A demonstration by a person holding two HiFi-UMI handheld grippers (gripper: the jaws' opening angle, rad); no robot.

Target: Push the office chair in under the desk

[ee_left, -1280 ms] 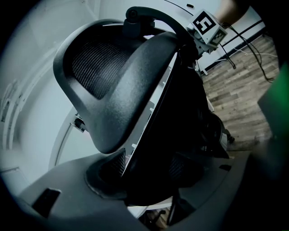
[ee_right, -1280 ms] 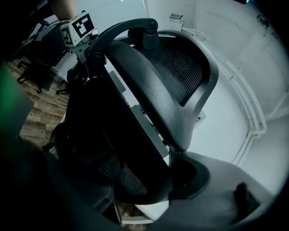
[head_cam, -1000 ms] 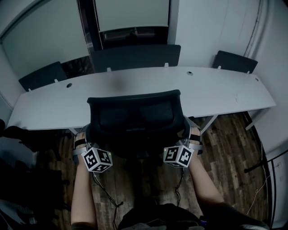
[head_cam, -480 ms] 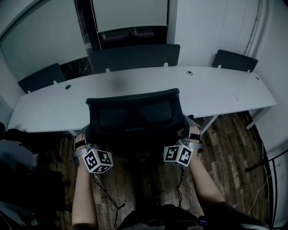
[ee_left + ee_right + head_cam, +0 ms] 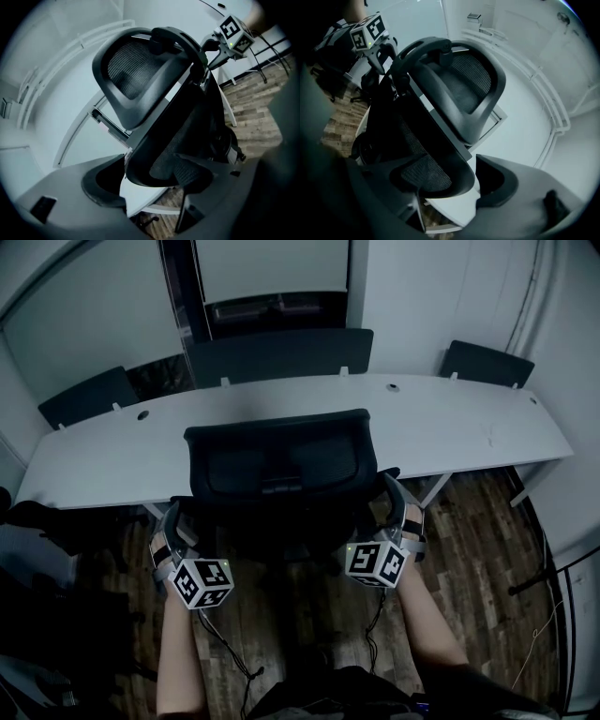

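The black mesh office chair (image 5: 277, 474) stands at the white desk (image 5: 469, 427), its back upright and facing me, its seat under the desk's front edge. My left gripper (image 5: 178, 526) is at the back's left edge and its jaws are opening. In the left gripper view the chair's rim (image 5: 159, 164) lies between the jaws of the left gripper (image 5: 154, 187), with a gap to the pad. My right gripper (image 5: 398, 507) is at the back's right edge. There the rim (image 5: 436, 176) lies between the open jaws of the right gripper (image 5: 445, 185), clear of the far pad.
Dark partition panels (image 5: 281, 354) stand along the desk's far edge, with more at the left (image 5: 89, 397) and right (image 5: 487, 364). Wood floor (image 5: 469, 540) lies around the chair. Dark bulky items (image 5: 47, 540) sit at the left, and a black stand (image 5: 553, 577) at the right.
The chair has rolled a little further toward the desk. Both grippers have drawn back and down from the chair's back, and their marker cubes sit lower in the head view.
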